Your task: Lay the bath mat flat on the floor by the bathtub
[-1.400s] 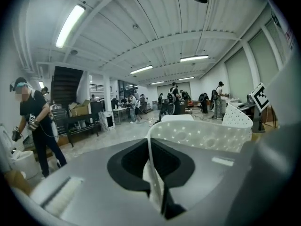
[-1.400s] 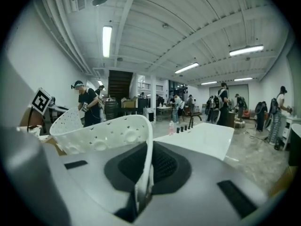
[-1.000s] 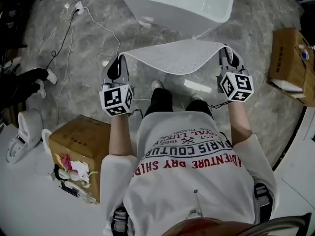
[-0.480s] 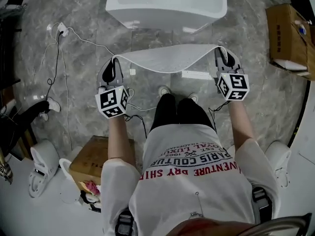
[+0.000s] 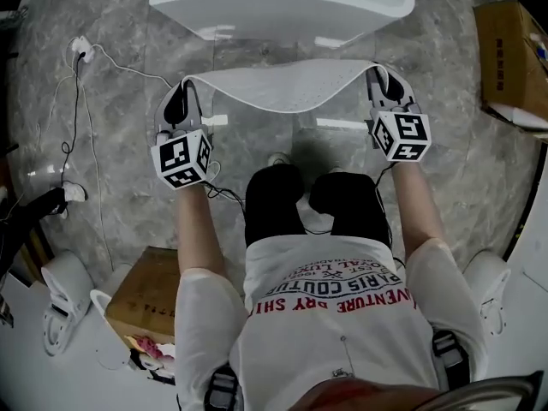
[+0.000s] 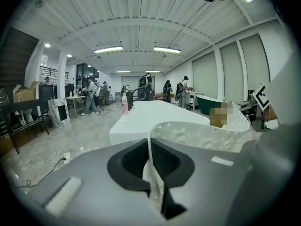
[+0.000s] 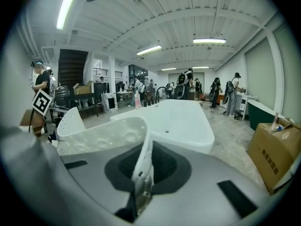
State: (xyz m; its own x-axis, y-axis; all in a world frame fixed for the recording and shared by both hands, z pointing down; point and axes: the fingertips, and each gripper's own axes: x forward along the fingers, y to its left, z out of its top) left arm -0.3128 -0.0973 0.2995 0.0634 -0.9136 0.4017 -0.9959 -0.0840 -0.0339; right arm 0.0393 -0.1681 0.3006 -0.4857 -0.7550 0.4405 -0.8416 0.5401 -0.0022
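The white bath mat (image 5: 278,84) hangs stretched between my two grippers, sagging a little in the middle, above the grey marble floor just in front of the white bathtub (image 5: 282,2). My left gripper (image 5: 181,101) is shut on the mat's left corner, and my right gripper (image 5: 378,80) is shut on its right corner. In the left gripper view the mat's edge (image 6: 153,171) is pinched between the jaws, with the dimpled mat (image 6: 202,135) curving off to the right and the tub (image 6: 141,119) behind. The right gripper view shows the mat (image 7: 101,135) running left from the jaws, with the tub (image 7: 183,119) ahead.
A cardboard box (image 5: 514,58) stands at the right, another box (image 5: 145,289) at the lower left. A power strip with cable (image 5: 81,50) lies on the floor at the left. White fixtures (image 5: 64,306) (image 5: 488,285) flank the person's bent knees (image 5: 308,199).
Both grippers have come down with the mat still held between them, and the mat now hangs closer to the tub's front. The person's knees have bent.
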